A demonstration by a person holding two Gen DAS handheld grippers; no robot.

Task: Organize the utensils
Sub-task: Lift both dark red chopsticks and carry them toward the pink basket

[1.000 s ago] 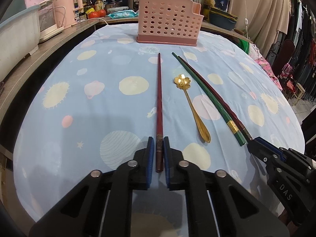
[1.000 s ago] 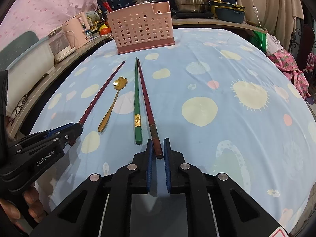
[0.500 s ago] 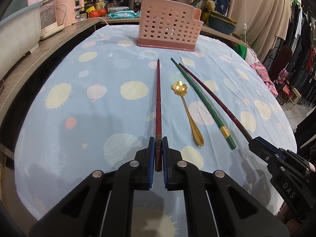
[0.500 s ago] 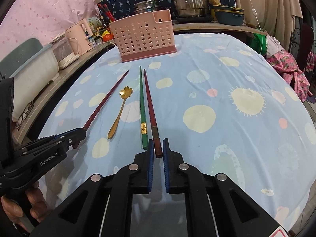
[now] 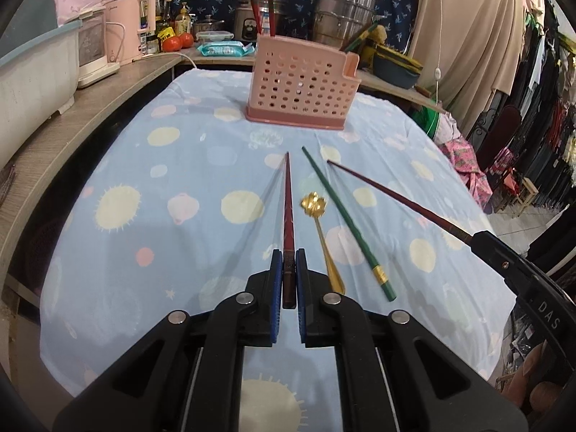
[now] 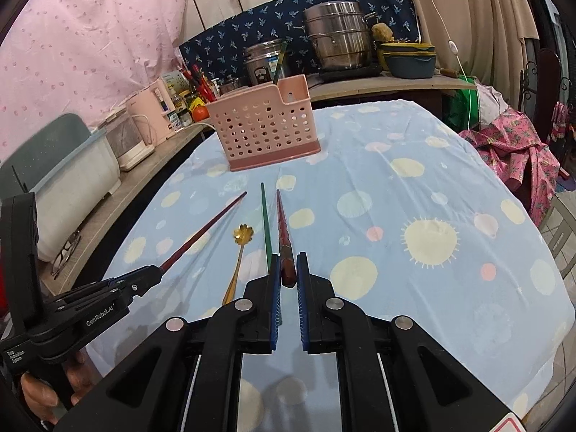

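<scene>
1. Both red chopsticks have just come up off the desk: a second ago they lay flat on the cloth, and now each casts a shadow beneath it, its tip in the air and aimed toward the pink basket.
2. The left gripper is pinching the butt end of one red chopstick; the right gripper is pinching the other red chopstick the same way — both pairs of jaws pressed close on the thin sticks.
3. My reading: the pick-up is done, and what remains for this pair is the carry forward and the drop into the basket.
4. Count on the cloth, between the grippers and the basket: one green chopstick with a gold band, and one gold spoon with a flower-shaped bowl — both lying flat.
5. Count in the basket: two red sticks and one green one stand up from it.
6. Total in view: one basket, two grippers, two lifted chopsticks.
</scene>
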